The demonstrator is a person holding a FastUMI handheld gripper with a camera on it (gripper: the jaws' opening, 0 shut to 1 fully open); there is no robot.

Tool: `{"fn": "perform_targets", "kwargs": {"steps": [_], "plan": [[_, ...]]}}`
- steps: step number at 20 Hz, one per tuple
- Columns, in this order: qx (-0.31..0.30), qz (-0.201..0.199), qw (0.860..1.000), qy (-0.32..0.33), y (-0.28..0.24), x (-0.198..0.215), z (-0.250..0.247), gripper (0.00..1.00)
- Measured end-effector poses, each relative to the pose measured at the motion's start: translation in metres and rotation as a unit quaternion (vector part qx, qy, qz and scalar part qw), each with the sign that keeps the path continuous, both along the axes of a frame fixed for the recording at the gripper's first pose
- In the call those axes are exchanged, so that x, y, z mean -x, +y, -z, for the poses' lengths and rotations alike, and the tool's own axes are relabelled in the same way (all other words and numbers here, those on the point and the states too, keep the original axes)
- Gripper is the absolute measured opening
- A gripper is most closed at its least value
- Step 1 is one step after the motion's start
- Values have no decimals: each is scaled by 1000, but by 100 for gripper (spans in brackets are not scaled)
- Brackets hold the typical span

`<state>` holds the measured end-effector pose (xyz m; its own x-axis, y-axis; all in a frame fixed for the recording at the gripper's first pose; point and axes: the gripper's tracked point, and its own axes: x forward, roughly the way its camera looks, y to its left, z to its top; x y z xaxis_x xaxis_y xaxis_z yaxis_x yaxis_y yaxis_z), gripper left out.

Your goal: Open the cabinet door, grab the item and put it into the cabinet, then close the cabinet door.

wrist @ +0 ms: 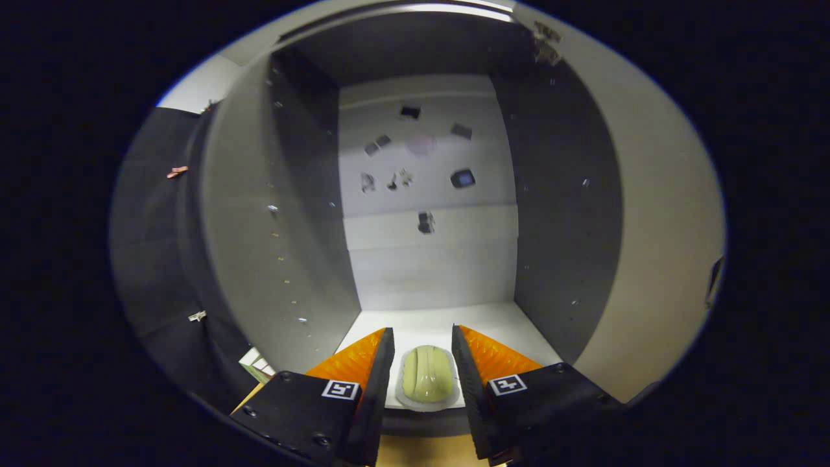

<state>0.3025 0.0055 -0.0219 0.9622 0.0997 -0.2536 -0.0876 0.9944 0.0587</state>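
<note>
Item (427, 383), a pale green oblong thing in a clear plastic pack, sits on the cabinet (583, 259) floor right at the front lip, between the gripper (423, 363) fingers. From the fingertips it lies at 6 o'clock, slightly back toward the palm, centred in the gap. Long axis runs 12-to-6, along the fingers and pointing into the cabinet; neither end looks different, so no clear heading.

Gripper is part open: fingers stand a bit wider than the pack, gap visible on both sides, so nothing gripped. Left finger edge might graze the pack rim; fisheye makes it hard to call.

Cabinet door is already open, and white interior with dark side walls runs deep at 12 o'clock.

Judgement: item looks placed, release done or nearly so. Next move calls for straight pull-back toward 6 without dragging the pack off the lip, then door closing.
</note>
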Motion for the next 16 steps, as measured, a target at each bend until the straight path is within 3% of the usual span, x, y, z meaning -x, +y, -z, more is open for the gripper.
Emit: {"fn": "perform_targets", "kwargs": {"steps": [3, 7, 13, 16], "plan": [[-19, -3, 1000, -5, 4, 52, -14, 66], [-1, 17, 1000, -22, -2, 116, -29, 99], [-32, 38, 999, 14, -2, 213, -25, 99], [-33, 24, 999, 18, -8, 271, -37, 99]]}}
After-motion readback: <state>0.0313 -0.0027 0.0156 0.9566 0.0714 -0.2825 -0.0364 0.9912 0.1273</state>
